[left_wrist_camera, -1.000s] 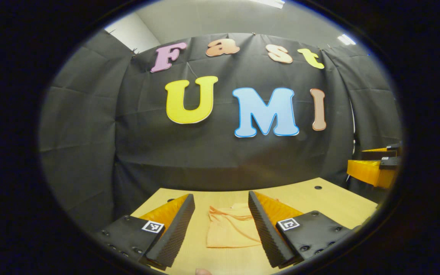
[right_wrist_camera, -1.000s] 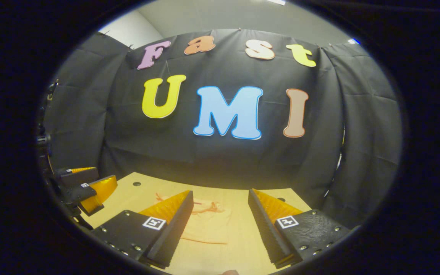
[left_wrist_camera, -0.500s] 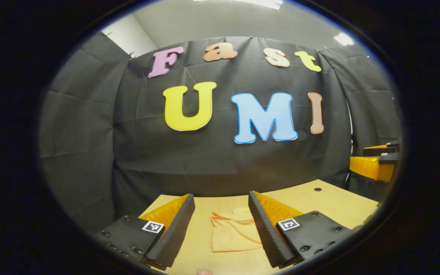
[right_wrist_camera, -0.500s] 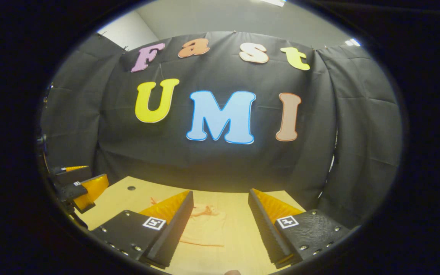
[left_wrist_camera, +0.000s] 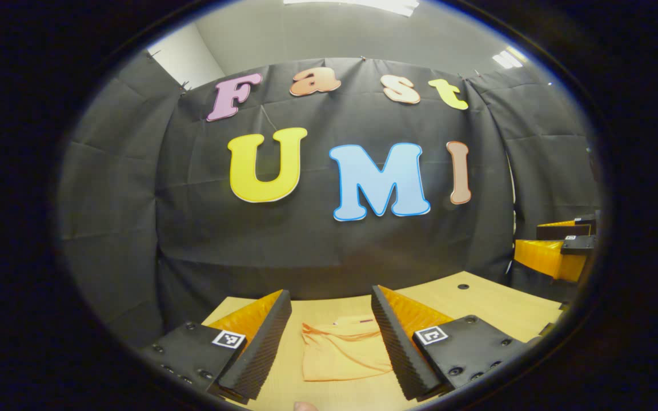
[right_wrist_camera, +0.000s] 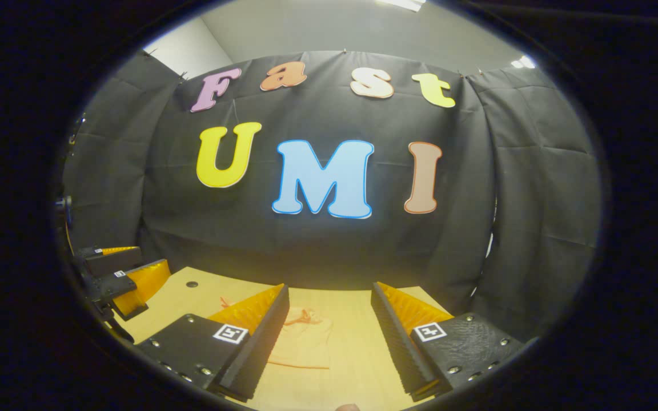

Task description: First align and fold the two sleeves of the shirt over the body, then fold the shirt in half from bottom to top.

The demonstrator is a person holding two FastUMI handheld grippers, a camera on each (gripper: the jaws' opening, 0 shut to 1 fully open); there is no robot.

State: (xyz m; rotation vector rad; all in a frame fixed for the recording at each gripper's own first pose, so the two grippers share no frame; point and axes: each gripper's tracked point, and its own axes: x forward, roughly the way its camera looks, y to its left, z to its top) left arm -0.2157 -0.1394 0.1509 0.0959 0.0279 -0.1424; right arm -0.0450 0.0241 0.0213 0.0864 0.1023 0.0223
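Both sets of jaws stand wide apart and hold nothing: the left gripper (left_wrist_camera: 329, 342) and the right gripper (right_wrist_camera: 329, 342) each hang above the wooden table (left_wrist_camera: 477, 299), clear of the cloth. The orange shirt (left_wrist_camera: 343, 354) lies flat on the table as a compact folded rectangle, its neckline at the far edge toward the booth's black wall (left_wrist_camera: 317, 240). In the left gripper view the shirt lies between the two fingers, partly hidden behind the right-hand one. In the right gripper view the shirt (right_wrist_camera: 303, 342) lies toward the left-hand finger, which covers its near side. The other gripper shows off to the side of the shirt in each view, well apart from it.
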